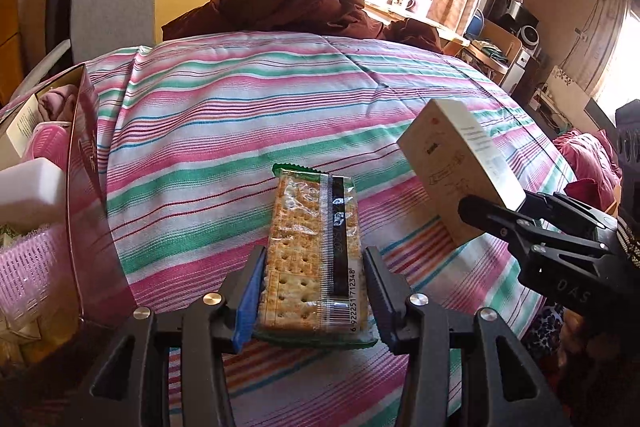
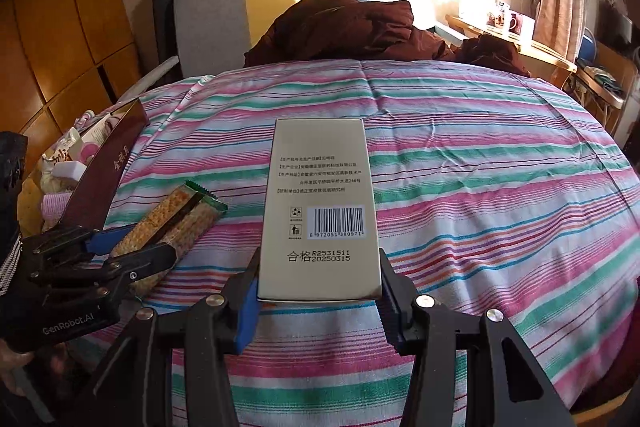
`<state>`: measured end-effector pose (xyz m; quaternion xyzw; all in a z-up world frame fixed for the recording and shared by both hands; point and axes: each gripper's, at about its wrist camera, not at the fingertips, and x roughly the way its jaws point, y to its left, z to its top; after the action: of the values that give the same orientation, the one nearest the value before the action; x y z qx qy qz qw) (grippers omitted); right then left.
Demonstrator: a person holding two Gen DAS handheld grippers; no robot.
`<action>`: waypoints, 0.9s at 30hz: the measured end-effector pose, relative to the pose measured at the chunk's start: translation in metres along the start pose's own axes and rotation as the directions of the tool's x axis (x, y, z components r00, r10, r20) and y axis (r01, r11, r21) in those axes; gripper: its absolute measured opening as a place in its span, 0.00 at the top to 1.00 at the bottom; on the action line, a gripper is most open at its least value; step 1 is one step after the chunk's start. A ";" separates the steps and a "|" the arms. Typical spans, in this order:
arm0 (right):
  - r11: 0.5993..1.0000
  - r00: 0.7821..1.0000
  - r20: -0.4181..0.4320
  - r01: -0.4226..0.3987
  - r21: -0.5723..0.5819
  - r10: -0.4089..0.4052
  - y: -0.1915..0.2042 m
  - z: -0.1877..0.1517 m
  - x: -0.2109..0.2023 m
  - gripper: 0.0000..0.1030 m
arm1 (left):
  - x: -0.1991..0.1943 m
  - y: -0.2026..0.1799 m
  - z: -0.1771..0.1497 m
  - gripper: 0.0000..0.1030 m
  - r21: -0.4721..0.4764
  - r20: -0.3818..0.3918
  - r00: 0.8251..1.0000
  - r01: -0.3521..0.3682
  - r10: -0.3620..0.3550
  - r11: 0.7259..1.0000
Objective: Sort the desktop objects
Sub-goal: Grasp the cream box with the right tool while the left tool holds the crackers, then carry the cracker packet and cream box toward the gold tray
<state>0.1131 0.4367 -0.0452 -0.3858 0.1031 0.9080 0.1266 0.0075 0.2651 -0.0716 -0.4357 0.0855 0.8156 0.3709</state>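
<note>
Left fingers (image 1: 314,291) pinch cracker pack (image 1: 314,251), right fingers (image 2: 318,291) pinch box (image 2: 320,203), both above bed (image 1: 248,99). Carry step; next: drop in bin (image 1: 86,163) at 9 o'clock.

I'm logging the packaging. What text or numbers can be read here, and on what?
"6 922251 712348": clear cracker packet in left gripper.
"6 972051 380971", "合格 R2531511 20250315": beige cardboard box in right gripper; its small Chinese lines are too fine.
"GenRobot.AI": left gripper body.
"DAS": right gripper body.
</note>
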 end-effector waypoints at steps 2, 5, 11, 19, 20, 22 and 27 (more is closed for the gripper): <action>1.000 1.000 0.001 0.006 -0.003 -0.006 0.002 0.000 0.002 0.50 | 0.001 0.000 0.000 0.51 0.003 0.006 1.000 0.002 -0.002 1.000; 1.000 1.000 0.010 0.023 -0.002 -0.023 0.004 0.002 0.004 0.49 | 0.001 -0.003 -0.001 0.48 0.023 0.018 1.000 -0.006 0.005 1.000; 0.999 0.999 0.033 0.004 0.035 -0.005 -0.002 0.000 0.004 0.40 | 0.003 -0.006 -0.001 0.47 0.049 0.034 0.999 -0.020 0.018 0.999; 0.999 0.998 0.065 0.000 0.038 -0.002 -0.005 0.000 0.007 0.39 | 0.009 -0.010 0.000 0.52 0.110 0.057 0.996 -0.081 0.075 0.991; 0.999 0.998 0.064 0.001 0.039 -0.003 -0.005 0.000 0.009 0.39 | 0.009 -0.010 -0.001 0.53 0.111 0.062 0.995 -0.086 0.079 0.990; 0.999 0.998 0.062 0.010 0.033 -0.012 -0.004 0.000 0.011 0.40 | 0.008 -0.010 -0.002 0.53 0.113 0.068 0.994 -0.090 0.082 0.990; 0.999 0.997 0.067 0.048 -0.018 -0.046 0.005 -0.001 0.012 0.49 | 0.004 -0.008 -0.003 0.53 0.106 0.069 0.995 -0.078 0.071 0.991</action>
<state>0.1044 0.4332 -0.0544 -0.3590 0.0809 0.9181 0.1475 0.0137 0.2712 -0.0754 -0.3847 0.1338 0.8368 0.3658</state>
